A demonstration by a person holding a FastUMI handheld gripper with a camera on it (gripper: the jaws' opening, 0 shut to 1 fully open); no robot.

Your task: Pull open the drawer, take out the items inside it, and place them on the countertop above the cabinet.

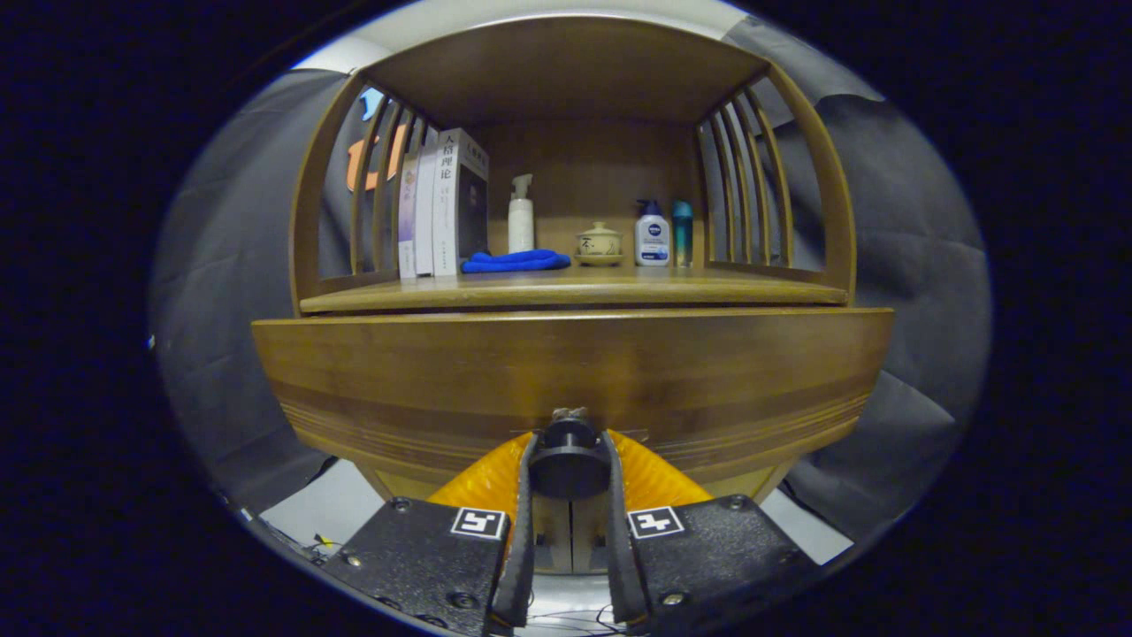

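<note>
The wooden drawer front (566, 372) stands right before me, below the cabinet's countertop (566, 290). Its dark round knob (568, 447) sits between my two orange fingers (482, 478), and both press on its sides. My gripper (568, 442) is shut on the knob. The drawer's inside is hidden behind its front panel, so whatever lies in it cannot be seen.
On the countertop, under a wooden shelf roof, stand several books (438, 203), a white pump bottle (521, 217), a folded blue cloth (517, 260), a small lidded pot (599, 241), a white-and-blue bottle (652, 234) and a teal bottle (682, 232). Slatted rails close both sides.
</note>
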